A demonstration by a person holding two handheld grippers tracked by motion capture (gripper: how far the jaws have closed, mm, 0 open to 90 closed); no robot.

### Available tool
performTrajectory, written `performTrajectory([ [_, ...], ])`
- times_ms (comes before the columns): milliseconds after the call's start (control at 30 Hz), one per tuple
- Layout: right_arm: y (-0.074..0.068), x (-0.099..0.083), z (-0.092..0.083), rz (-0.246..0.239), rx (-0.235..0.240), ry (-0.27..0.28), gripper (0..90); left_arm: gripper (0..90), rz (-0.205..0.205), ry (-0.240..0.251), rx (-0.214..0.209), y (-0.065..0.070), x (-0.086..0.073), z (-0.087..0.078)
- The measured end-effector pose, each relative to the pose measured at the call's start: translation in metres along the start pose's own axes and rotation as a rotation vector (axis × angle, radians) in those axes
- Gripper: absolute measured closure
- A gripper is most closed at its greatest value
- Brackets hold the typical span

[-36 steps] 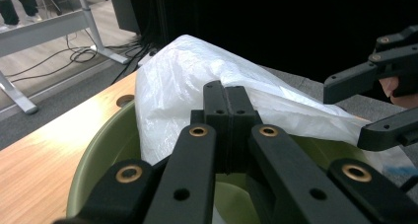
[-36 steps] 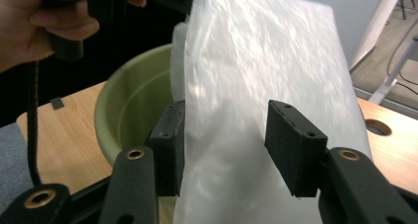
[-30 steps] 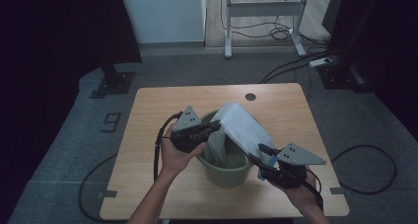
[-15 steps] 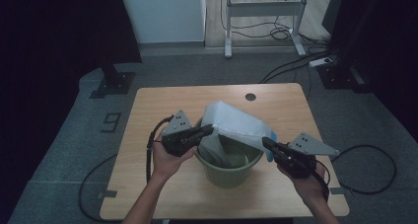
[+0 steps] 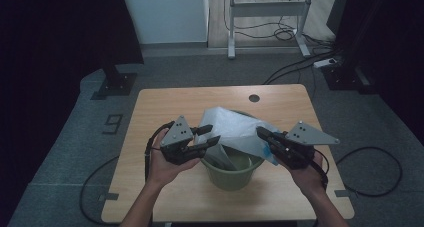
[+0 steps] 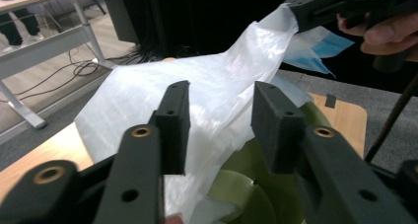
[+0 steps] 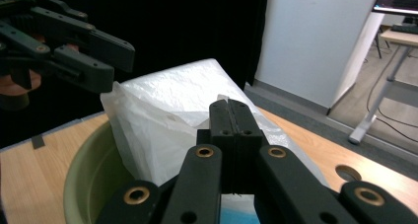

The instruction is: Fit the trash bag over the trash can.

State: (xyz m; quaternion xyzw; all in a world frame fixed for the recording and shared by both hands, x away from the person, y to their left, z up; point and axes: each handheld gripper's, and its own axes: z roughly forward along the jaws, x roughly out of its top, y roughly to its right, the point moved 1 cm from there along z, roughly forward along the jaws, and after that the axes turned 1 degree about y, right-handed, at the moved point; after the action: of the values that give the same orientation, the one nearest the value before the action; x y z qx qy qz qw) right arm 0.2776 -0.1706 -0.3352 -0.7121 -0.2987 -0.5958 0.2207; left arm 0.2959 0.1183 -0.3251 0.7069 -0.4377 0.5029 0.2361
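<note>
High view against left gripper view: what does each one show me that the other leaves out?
The high view gives the whole table and the floor cables. The left gripper view gives the left hand-held gripper close up: its jaws have just been opening and stand apart, off the bag. Both share the bag, the bucket and the right hand-held gripper clamping the bag's edge.

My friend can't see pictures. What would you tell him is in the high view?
Two hands hold a white plastic bag over a green bucket on a wooden table. The right gripper is shut on the bag's edge, and the left gripper, jaws just opened with the bag between them, sits at the other side. Cables lie on the grey floor around the table.
</note>
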Motion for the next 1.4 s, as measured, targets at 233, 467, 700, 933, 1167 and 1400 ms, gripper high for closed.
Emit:
performTrajectory([
  [233,-0.002,0.01,0.005,-0.009,0.026,0.018,89.3,49.1,0.032,-0.028,-0.039,0.009,0.011,0.021],
  [467,-0.003,0.012,0.007,-0.01,0.038,0.016,89.3,51.1,0.057,-0.044,-0.056,0.014,0.021,0.033],
  [700,-0.004,0.014,0.008,-0.01,0.056,0.023,89.3,52.4,0.068,-0.054,-0.081,0.018,0.03,0.04],
  [933,-0.005,0.015,0.008,-0.013,0.062,0.025,89.3,56.2,0.041,-0.046,-0.107,0.016,0.034,0.04],
  [1167,-0.005,0.013,0.01,-0.01,0.062,0.015,89.3,55.2,0.011,-0.017,-0.114,0.013,0.033,0.035],
  [1400,-0.004,0.013,0.011,0.003,0.068,0.019,89.3,57.3,-0.009,-0.038,-0.108,0.007,0.029,0.037],
])
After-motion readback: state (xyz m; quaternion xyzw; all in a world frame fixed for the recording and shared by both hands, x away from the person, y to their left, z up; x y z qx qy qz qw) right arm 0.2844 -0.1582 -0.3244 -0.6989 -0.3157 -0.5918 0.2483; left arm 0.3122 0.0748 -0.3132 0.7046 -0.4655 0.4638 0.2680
